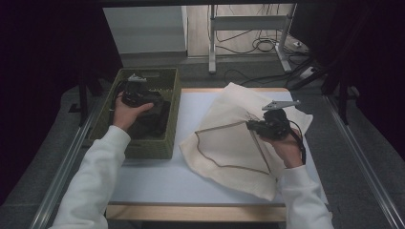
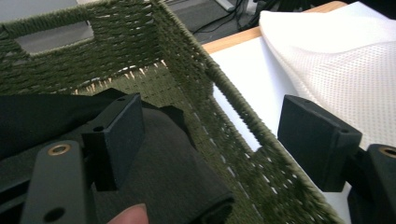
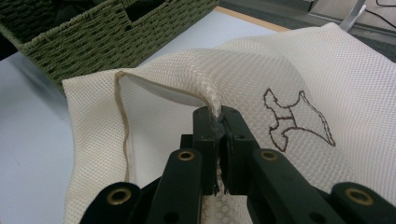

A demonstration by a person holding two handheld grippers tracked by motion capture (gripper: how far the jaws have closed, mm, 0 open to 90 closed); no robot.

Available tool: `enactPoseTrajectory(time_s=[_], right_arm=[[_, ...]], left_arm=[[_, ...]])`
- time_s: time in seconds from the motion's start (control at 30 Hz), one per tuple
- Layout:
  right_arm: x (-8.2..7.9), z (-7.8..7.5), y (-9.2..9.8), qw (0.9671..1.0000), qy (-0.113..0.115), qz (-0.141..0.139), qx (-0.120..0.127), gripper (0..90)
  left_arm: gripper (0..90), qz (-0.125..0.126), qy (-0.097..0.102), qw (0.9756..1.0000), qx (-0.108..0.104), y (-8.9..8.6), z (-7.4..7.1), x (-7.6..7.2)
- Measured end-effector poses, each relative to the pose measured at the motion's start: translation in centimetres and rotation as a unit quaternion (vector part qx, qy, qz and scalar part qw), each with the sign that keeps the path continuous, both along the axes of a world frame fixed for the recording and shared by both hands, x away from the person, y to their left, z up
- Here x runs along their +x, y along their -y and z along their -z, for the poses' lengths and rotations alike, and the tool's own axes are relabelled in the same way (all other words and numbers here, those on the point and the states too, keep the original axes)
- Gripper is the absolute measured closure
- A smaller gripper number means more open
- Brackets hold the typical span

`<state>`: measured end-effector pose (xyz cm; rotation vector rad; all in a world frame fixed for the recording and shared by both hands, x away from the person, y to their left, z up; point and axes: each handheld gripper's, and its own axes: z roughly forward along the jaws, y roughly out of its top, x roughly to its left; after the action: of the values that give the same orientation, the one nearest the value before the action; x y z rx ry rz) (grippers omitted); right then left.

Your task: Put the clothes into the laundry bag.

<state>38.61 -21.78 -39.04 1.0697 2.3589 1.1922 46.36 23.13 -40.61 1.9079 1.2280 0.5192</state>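
Person: white long sleeves point(image 1: 90, 176) on both forearms, cuffs ending at the wrists; fabric plain, softly creased. Left gripper point(image 2: 212, 135): matte black body; two blocky rectangular pads point(image 2: 119, 128) on flat arms; brass-coloured bushings at the pivots; small round holes in the pad tops. Right gripper point(image 3: 218, 122): same black linkage arms, brass-ringed pivots, narrow pads. High view: grey three-cornered plate point(image 1: 281, 104) on top of each gripper; black cable point(image 1: 302, 143) looping beside the right wrist.

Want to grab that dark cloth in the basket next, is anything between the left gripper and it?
Partly: the left gripper's open jaws straddle the green woven basket's wall, one jaw already against the black cloth.
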Motion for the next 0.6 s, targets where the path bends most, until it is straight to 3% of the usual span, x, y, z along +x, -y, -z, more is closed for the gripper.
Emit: enactPoseTrajectory(time_s=[0.6], right_arm=[[0.1,0.1,0.1,1.0000,-0.002,0.001,0.000,85.5]], left_arm=[[22.4,-0.006,-0.022,0.9995,0.022,0.2,1.7,2.4]])
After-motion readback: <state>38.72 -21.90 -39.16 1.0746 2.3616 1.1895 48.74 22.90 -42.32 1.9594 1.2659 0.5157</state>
